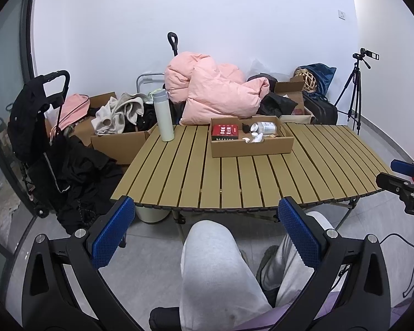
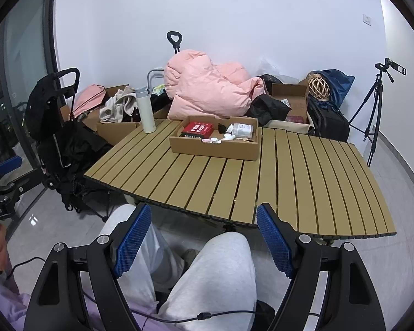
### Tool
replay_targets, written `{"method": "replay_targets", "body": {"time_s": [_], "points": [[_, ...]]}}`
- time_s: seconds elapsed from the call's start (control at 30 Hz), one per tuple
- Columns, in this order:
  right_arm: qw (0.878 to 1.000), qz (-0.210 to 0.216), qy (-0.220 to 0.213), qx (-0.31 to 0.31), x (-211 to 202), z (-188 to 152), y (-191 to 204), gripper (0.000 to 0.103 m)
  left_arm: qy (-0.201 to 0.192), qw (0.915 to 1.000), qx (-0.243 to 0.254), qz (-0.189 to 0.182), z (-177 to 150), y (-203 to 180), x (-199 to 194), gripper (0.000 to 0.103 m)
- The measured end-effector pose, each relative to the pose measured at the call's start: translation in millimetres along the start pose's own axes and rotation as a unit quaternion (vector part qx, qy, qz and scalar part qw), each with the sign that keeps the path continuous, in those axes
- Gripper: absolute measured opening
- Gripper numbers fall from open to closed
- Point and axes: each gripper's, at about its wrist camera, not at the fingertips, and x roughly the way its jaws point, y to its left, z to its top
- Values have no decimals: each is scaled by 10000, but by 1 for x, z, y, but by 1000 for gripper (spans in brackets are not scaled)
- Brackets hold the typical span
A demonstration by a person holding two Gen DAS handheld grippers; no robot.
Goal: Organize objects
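Here, a seated person holds both claws above the knees, short of a slatted tabletop. The left claw is spread wide with nothing between its blue pads; the right claw is likewise spread and empty. Toward the tabletop's far edge sits a shallow cardboard tray, and in it lie a red box, a clear jar on its side with a white cap, a small black item and a few small white pieces too small to identify. A tall white flask stands upright well to the tray's left, near the far corner. The flask looks rigid and smooth, likely slippery and top-heavy, best pinched across the middle of its body. The box appears light and stiff, offering flat sides for the pads. The jar may roll, so a hold across its barrel seems safest.
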Motion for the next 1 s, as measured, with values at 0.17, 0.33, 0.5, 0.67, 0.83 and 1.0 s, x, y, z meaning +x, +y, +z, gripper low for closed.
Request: {"method": "replay_targets", "body": {"time_s": [0.17, 0.33, 0.5, 0.67, 0.83, 1.0], "points": [[10000, -33, 3, 10, 0, 0, -3, 82, 7, 10000, 1, -5, 0, 1, 1, 103], [10000, -61, -16, 56, -1, 1, -7, 82, 28, 10000, 10, 46, 0, 0, 2, 103], [9999, -132, -35, 92, -2, 1, -12, 82, 50, 10000, 32, 48, -1, 0, 5, 103], [9998, -161, -68, 122, -5, 2, -16, 82, 48, 10000, 43, 67, -2, -2, 6, 103], [9996, -215, -99, 128, -7, 3, -19, 82, 48, 10000, 40, 71, -2, -2, 7, 103], [9996, -227, -99, 134, -7, 3, -22, 82, 55, 10000, 36, 67, -2, -2, 6, 103]]}}
